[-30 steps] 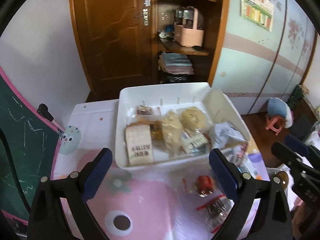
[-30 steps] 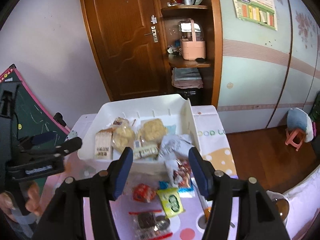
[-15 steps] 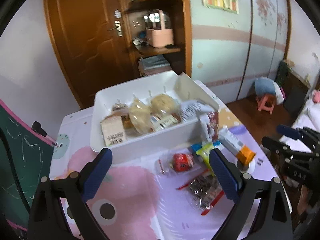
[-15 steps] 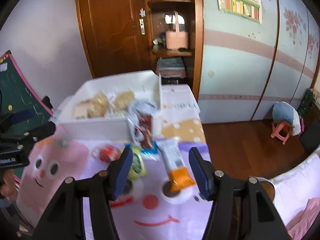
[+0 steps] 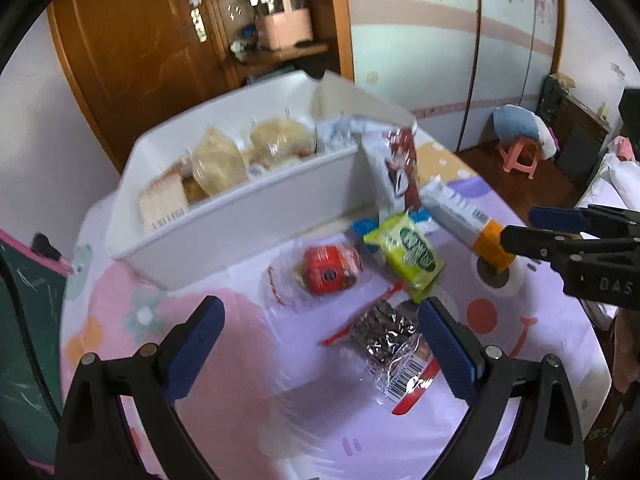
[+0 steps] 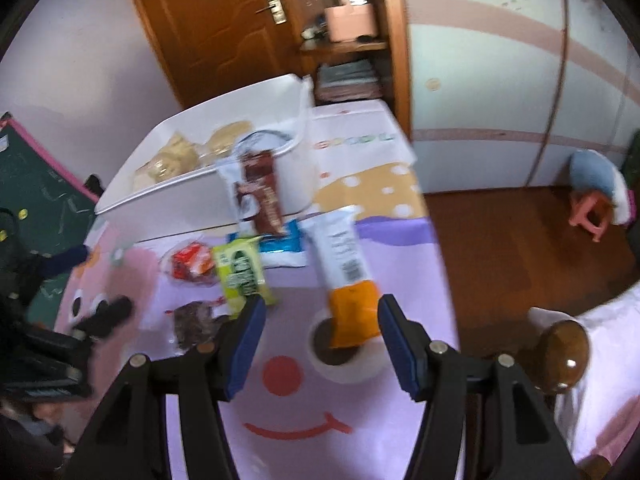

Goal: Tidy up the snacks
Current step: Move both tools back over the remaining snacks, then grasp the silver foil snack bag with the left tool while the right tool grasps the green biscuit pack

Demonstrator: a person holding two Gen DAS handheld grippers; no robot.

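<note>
Most print on the wrappers is too blurred to read; only barcodes show, on the white-and-orange packet (image 6: 346, 276) and the silvery packet (image 5: 394, 350). "OOD L" runs along the tablecloth (image 6: 356, 142) at its far edge. Six snacks lie loose near the table's right side, beside the white bin (image 5: 256, 216) holding several more. Both the left gripper (image 5: 320, 344) and the right gripper (image 6: 322, 344) are spread wide, holding nothing.
</note>
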